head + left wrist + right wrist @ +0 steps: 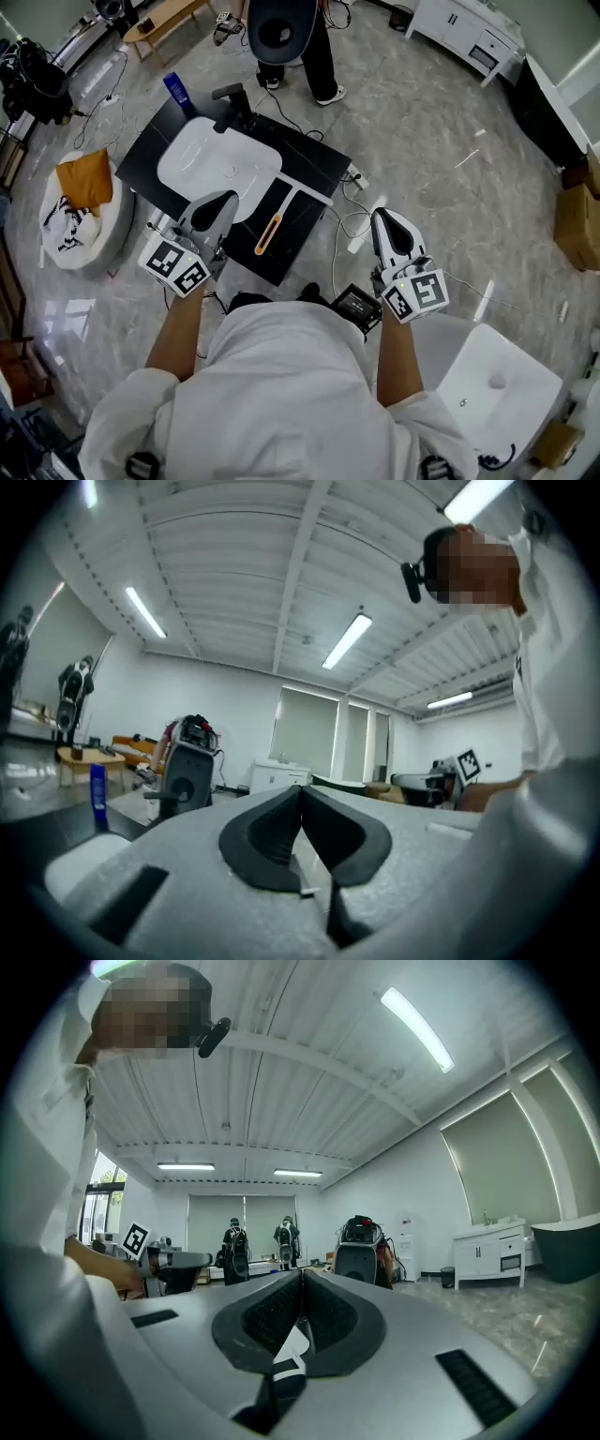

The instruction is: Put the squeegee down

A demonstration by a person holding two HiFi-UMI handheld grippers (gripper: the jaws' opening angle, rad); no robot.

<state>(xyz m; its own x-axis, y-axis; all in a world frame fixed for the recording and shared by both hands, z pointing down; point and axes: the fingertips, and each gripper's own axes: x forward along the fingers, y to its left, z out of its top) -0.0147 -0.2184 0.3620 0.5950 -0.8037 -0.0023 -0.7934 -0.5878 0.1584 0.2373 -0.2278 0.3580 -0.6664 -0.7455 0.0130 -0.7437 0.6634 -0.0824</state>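
The squeegee [268, 233], with an orange handle and a pale blade, lies flat on the black table [319, 161] just right of the white basin [217, 161]. My left gripper [223, 199] is held above the table's near edge, left of the squeegee and apart from it. Its jaws are shut with nothing between them, as the left gripper view also shows [301, 791]. My right gripper [381, 217] hovers over the floor to the right of the table. It too is shut and empty, and points level into the room [302, 1275].
A blue bottle [175, 94] and a black faucet [234, 101] stand at the table's far end. A person [302, 42] stands beyond it. A round white cushion with an orange cloth [84, 180] lies left, a white chair [492, 377] right, cables [349, 220] on the floor.
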